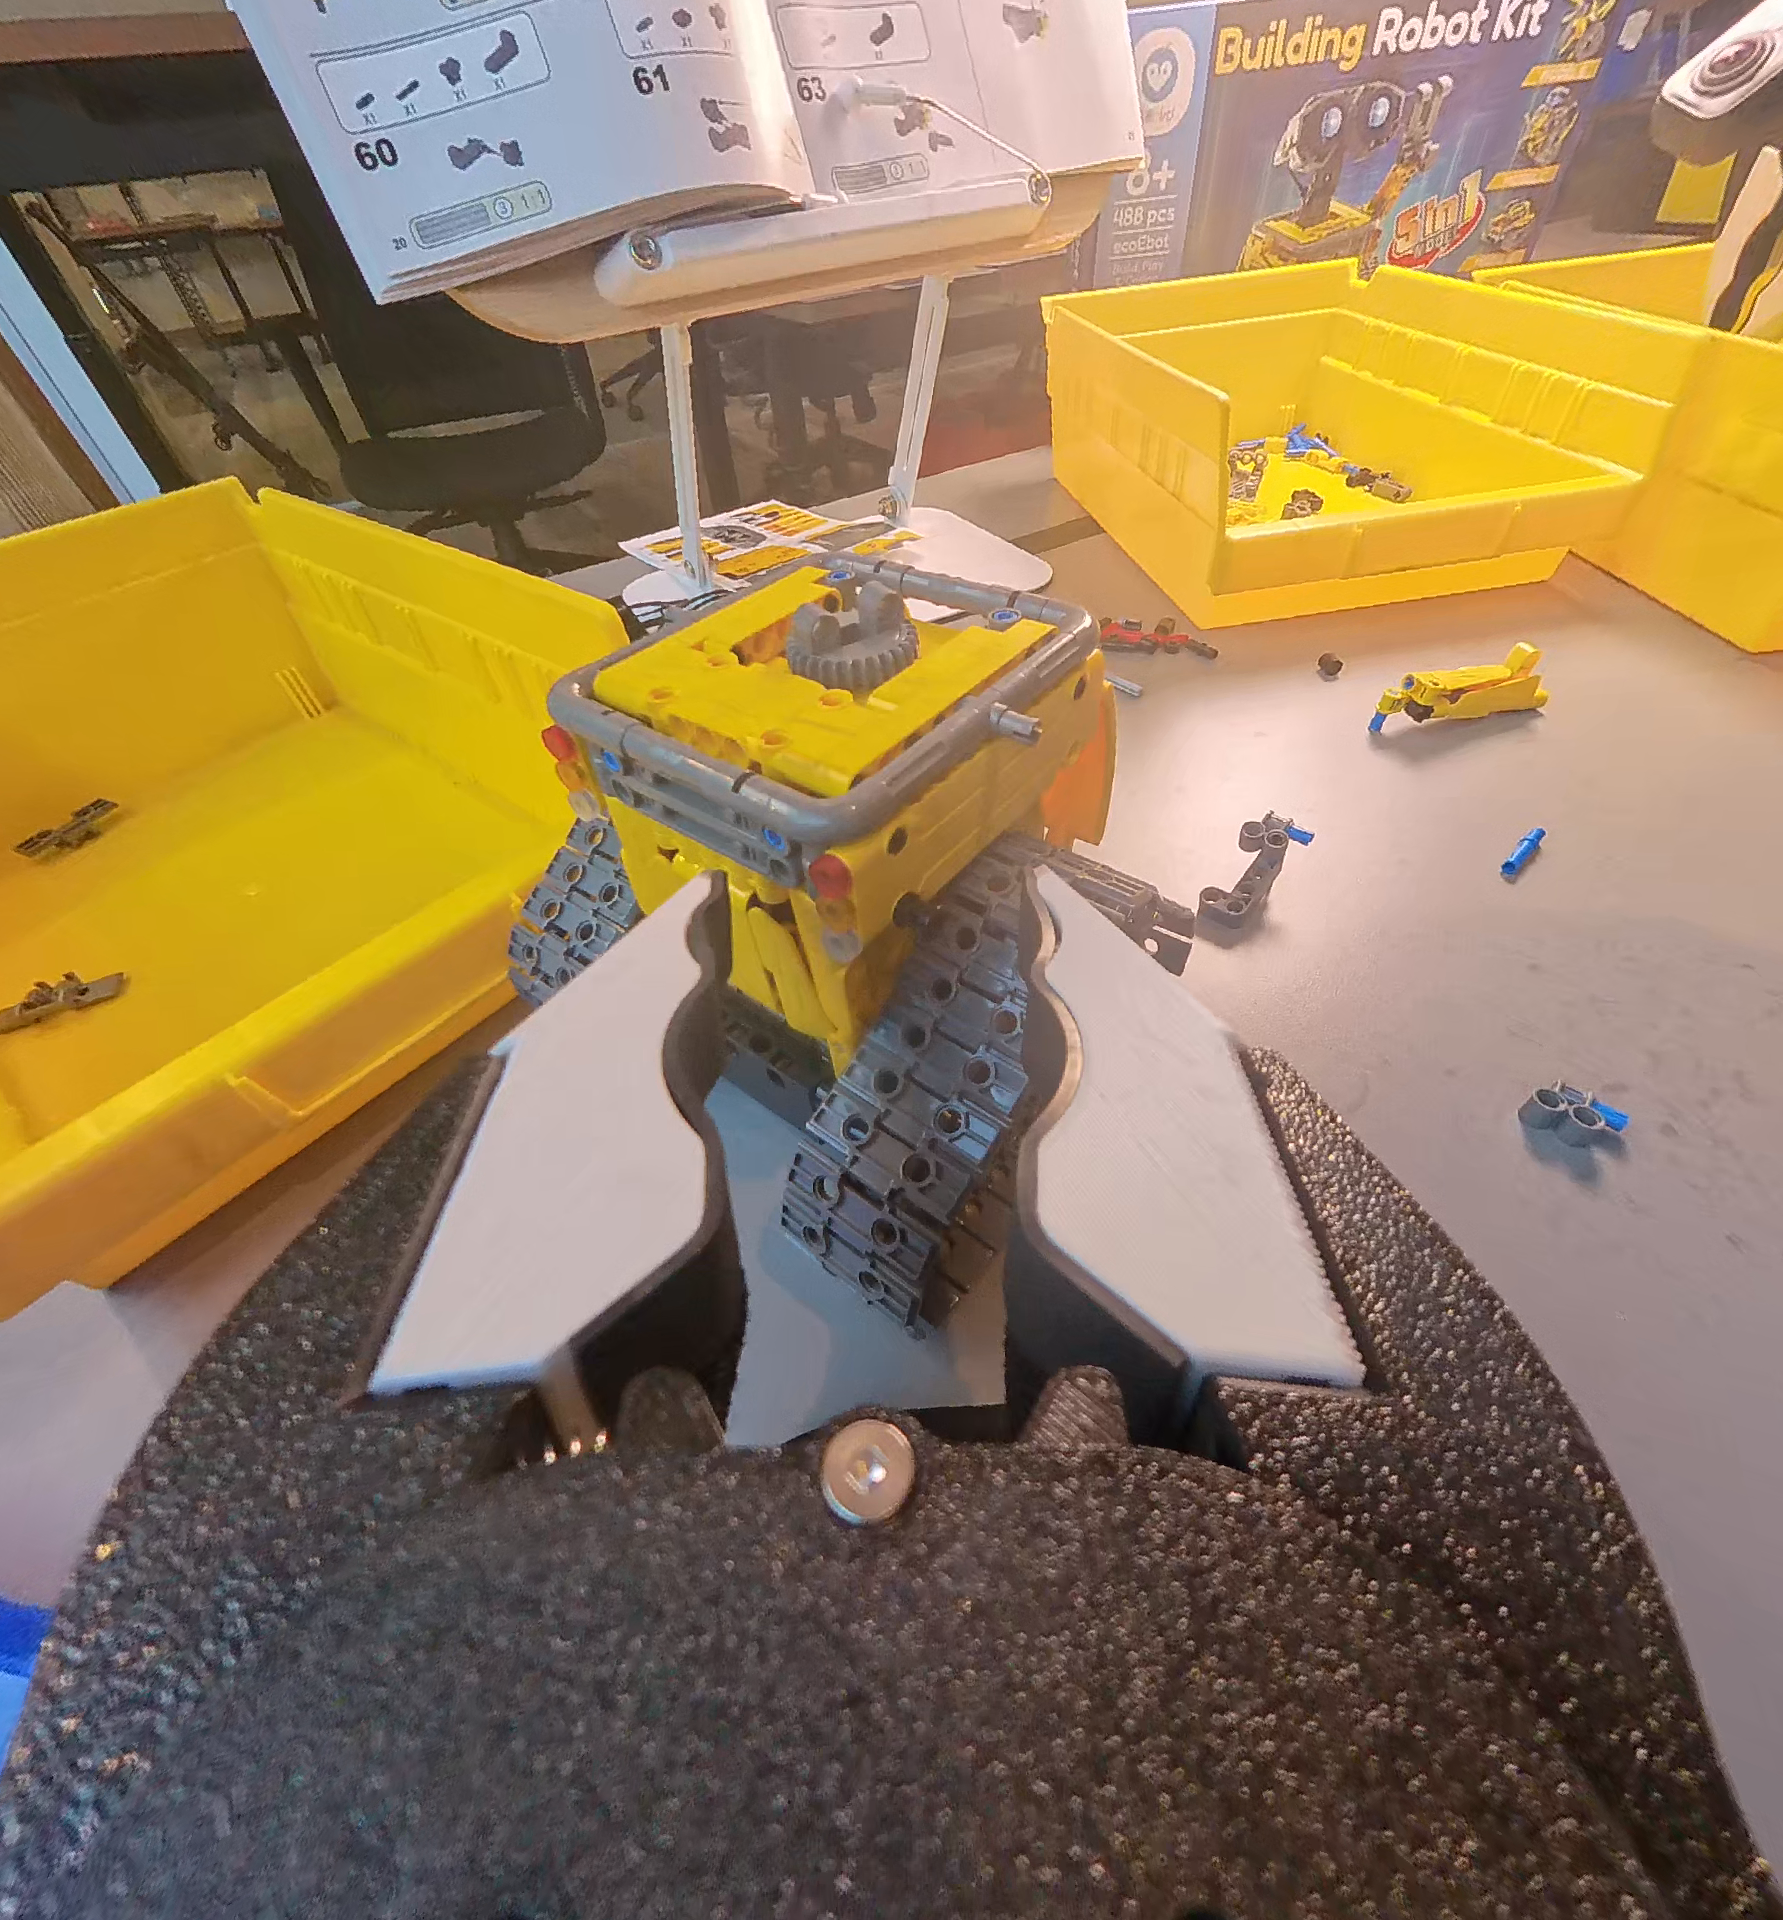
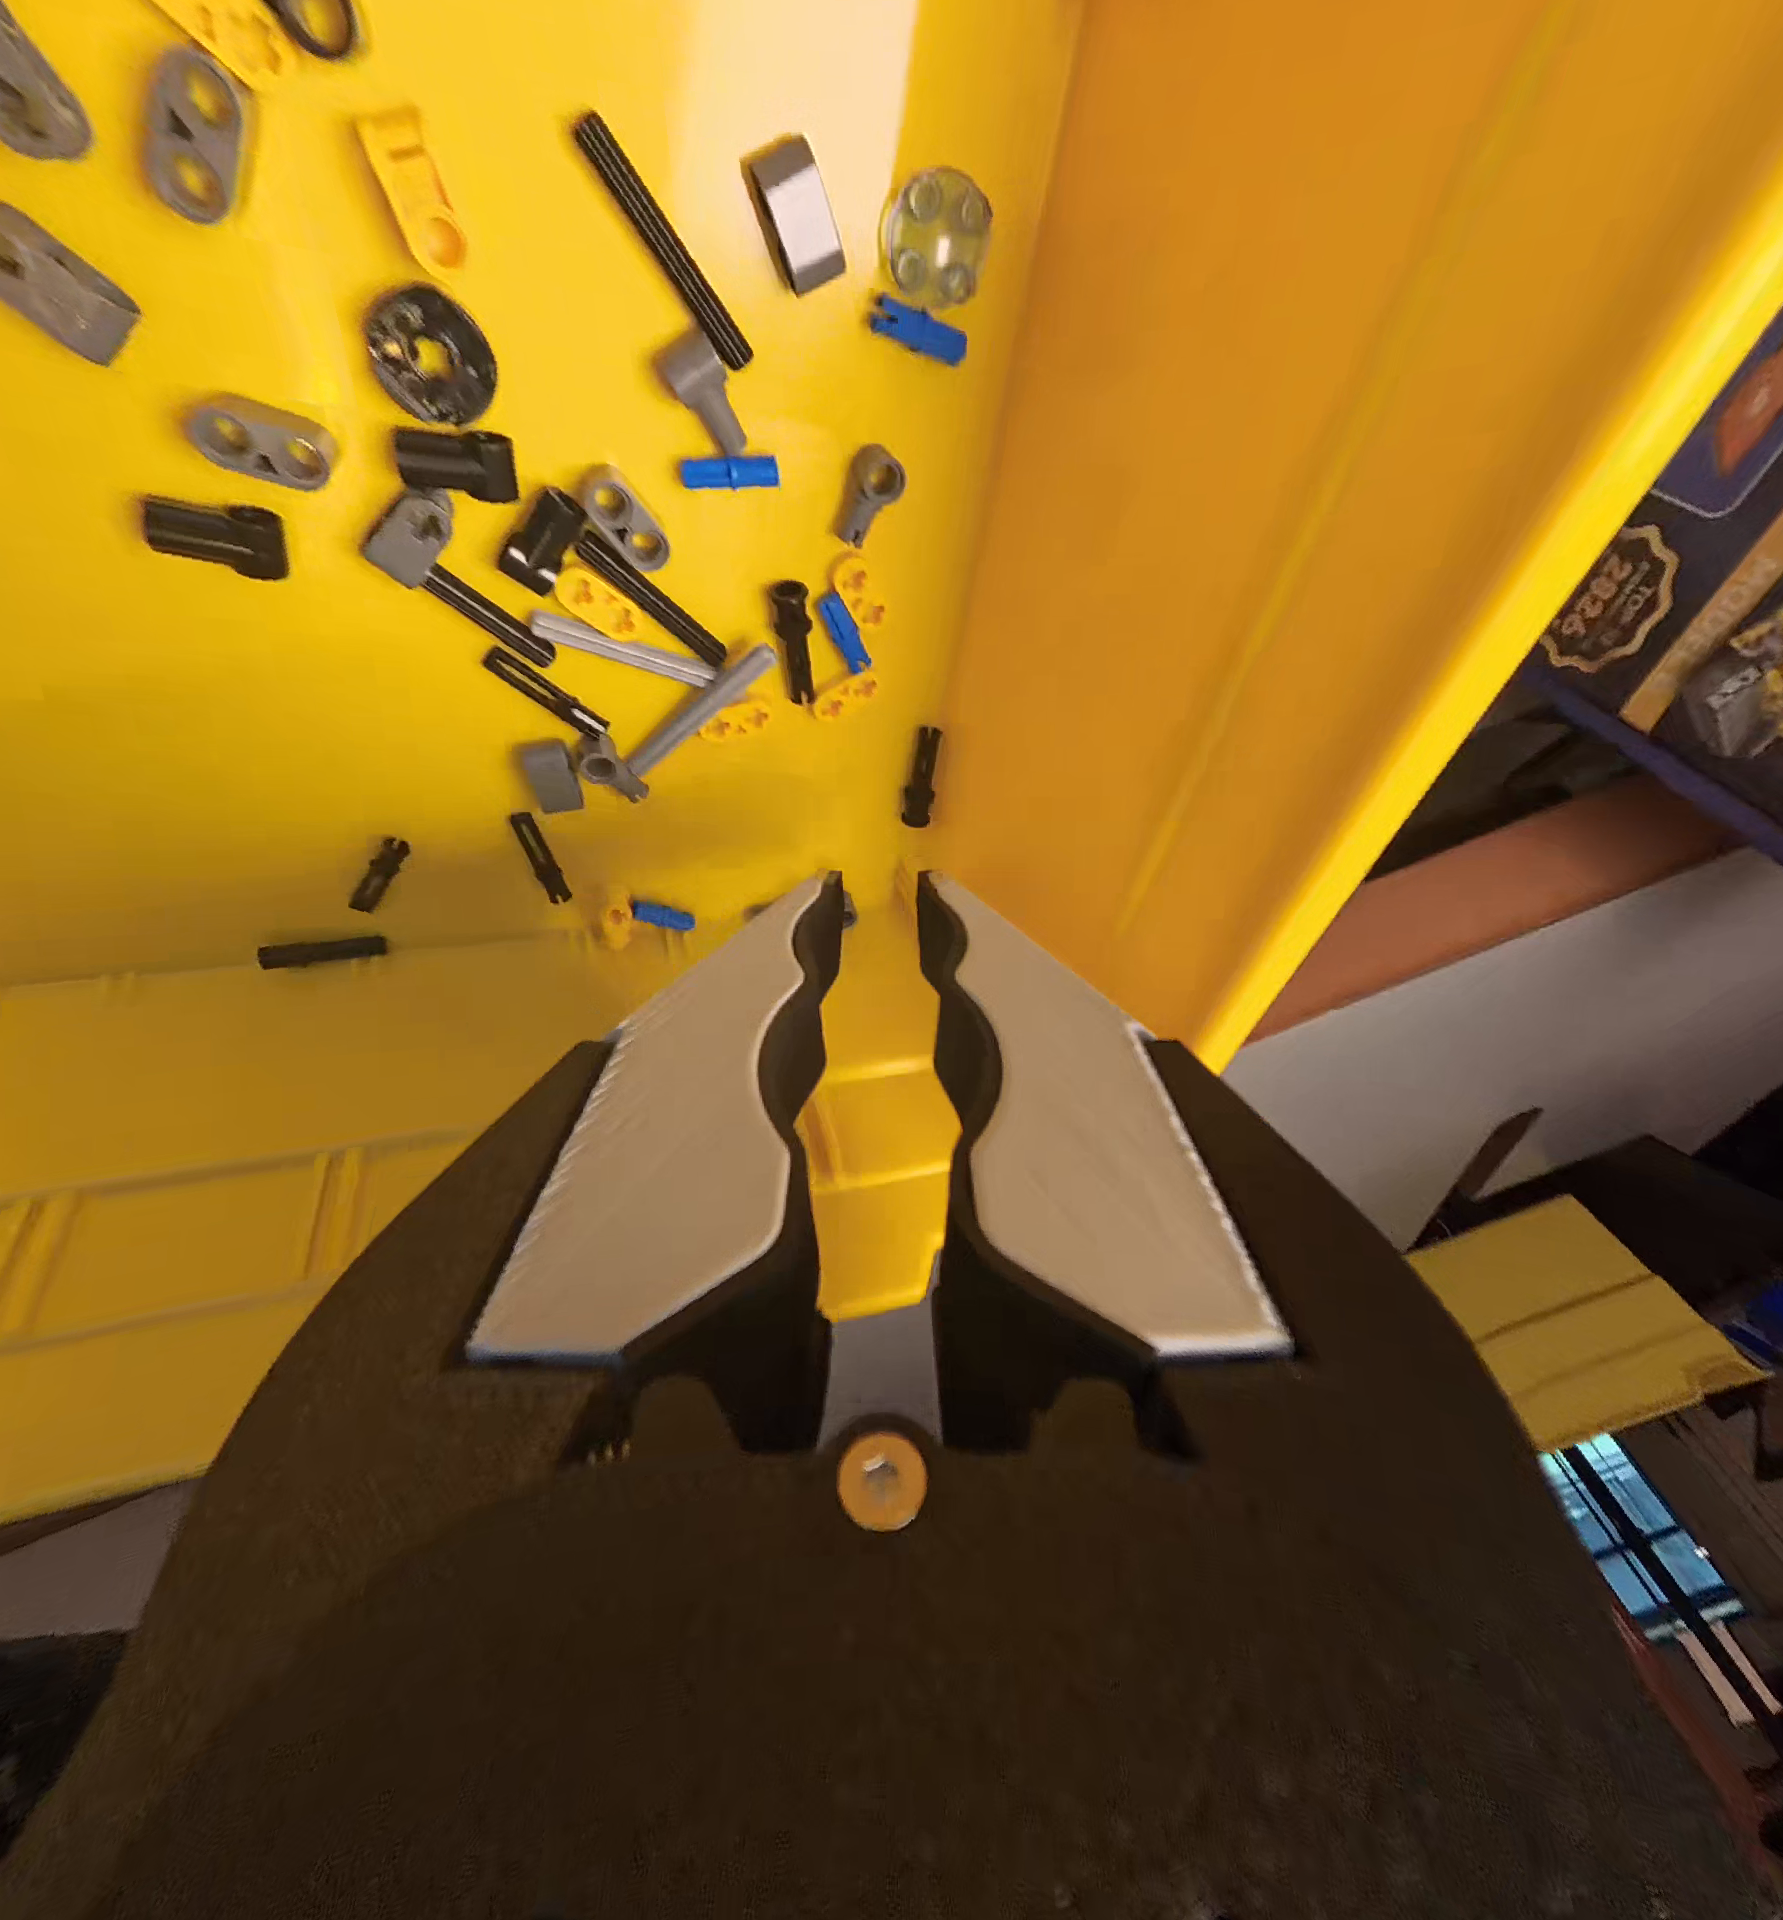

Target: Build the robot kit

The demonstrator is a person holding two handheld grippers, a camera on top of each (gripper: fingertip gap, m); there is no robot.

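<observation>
My left gripper [image 1: 871, 883] is shut on a yellow and grey brick-built robot model [image 1: 835, 727]. Its grey fingers [image 1: 596, 1122] clasp the model's lower body and one grey track [image 1: 918, 1122], and the model tilts above the grey table [image 1: 1489, 1039]. A grey gear sits on the model's flat top. My right gripper [image 2: 879, 883] hangs inside a yellow bin [image 2: 1230, 520], close to its corner. The jaws stand a narrow gap apart with nothing between them. Several small loose parts [image 2: 596, 613] lie on the bin floor just beyond the tips: black pins, blue pins, grey connectors and axles.
An open instruction booklet on a white stand [image 1: 721, 135] rises behind the model. Yellow bins stand at the left [image 1: 191, 831] and back right [image 1: 1386, 436]. A kit box [image 1: 1386, 135] stands at the back. Loose pieces [image 1: 1458, 691] lie on the table at the right. The grippers' ends are close to 70 cm from one another. The left tips stand about 5 cm off the grey track [image 1: 918, 1122].
</observation>
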